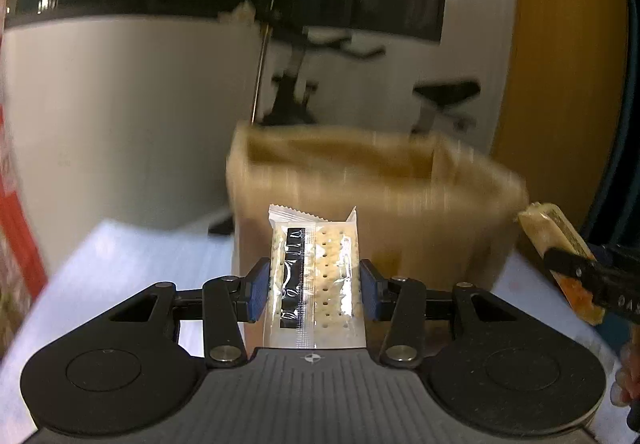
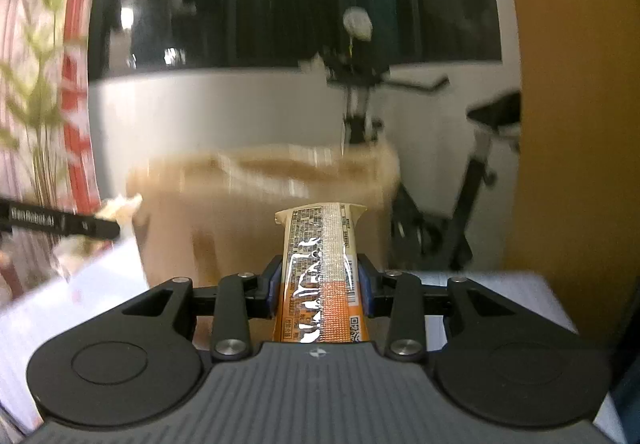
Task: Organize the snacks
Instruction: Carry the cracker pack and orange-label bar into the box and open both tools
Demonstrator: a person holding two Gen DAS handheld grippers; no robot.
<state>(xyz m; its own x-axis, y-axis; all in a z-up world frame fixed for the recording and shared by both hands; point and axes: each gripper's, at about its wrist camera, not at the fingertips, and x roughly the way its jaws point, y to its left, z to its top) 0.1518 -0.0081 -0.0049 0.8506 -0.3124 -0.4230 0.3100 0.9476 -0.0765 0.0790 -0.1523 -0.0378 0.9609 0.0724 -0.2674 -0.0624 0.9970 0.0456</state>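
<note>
My left gripper (image 1: 314,284) is shut on a clear cracker packet (image 1: 316,276) with a black label, held just in front of a tan woven basket (image 1: 420,203). My right gripper (image 2: 322,288) is shut on an orange and cream snack bar (image 2: 322,268), held in front of the same basket (image 2: 240,211). The right gripper with its bar shows at the right edge of the left wrist view (image 1: 568,264). The left gripper's finger shows at the left edge of the right wrist view (image 2: 60,224). The basket is blurred and I cannot see inside it.
The basket stands on a white table (image 1: 120,264), also seen in the right wrist view (image 2: 80,304). An exercise bike (image 1: 444,99) stands behind by a white wall. A yellow panel (image 2: 580,123) is at the right, a plant (image 2: 36,83) at the left.
</note>
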